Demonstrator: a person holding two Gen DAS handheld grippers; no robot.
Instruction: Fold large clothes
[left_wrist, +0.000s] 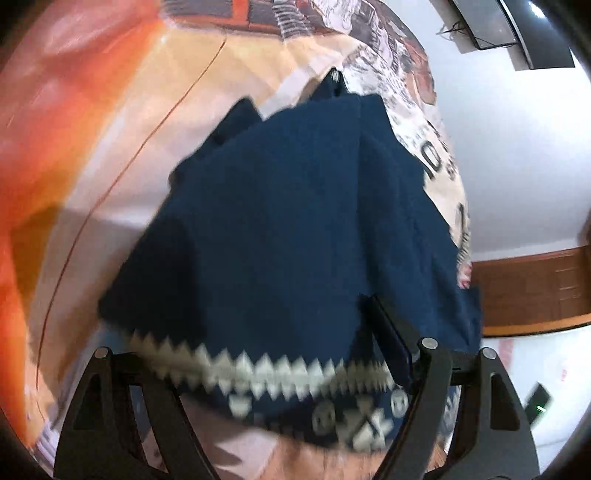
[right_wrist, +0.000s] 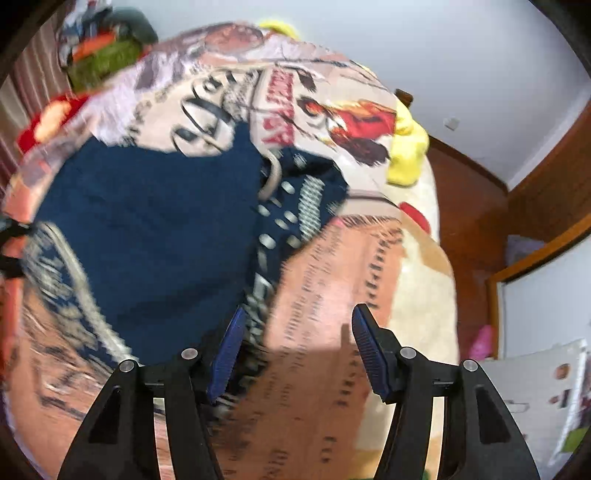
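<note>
1. Our right gripper (right_wrist: 297, 354) stands with its jaws released and nothing pressed between the blue pads (right_wrist: 369, 354); only the printed bedspread (right_wrist: 332, 266) shows in the gap.
2. The navy sweater (right_wrist: 147, 221) lies to the left of those jaws in the right wrist view, its patterned edge just beside the left pad, touching it or nearly so; blur keeps us from saying which.
3. Our left gripper (left_wrist: 266, 373) has its jaws set wide, and the sweater's hem with the pale zigzag band (left_wrist: 258, 369) drapes across the space between the fingers. One pad (left_wrist: 388, 339) shows against the cloth; the other is hidden under it, so we cannot tell whether cloth is pinched or merely lying over the fingers.
4. Our judgement: the left hand is the nearer one to the garment, practically in it, while the right sits at its edge and would have to shift left to take hold.
5. The sweater rests on the bed, spread over the bedspread in a broad, partly folded mass. Its long axis seems to run away from the left gripper toward the far side of the bed, where the tip of the other gripper peeks over the cloth.
6. It is thick dark-blue knit with whitish pattern bands along hem and collar, soft and rumpled, likely to sag when lifted.
</note>
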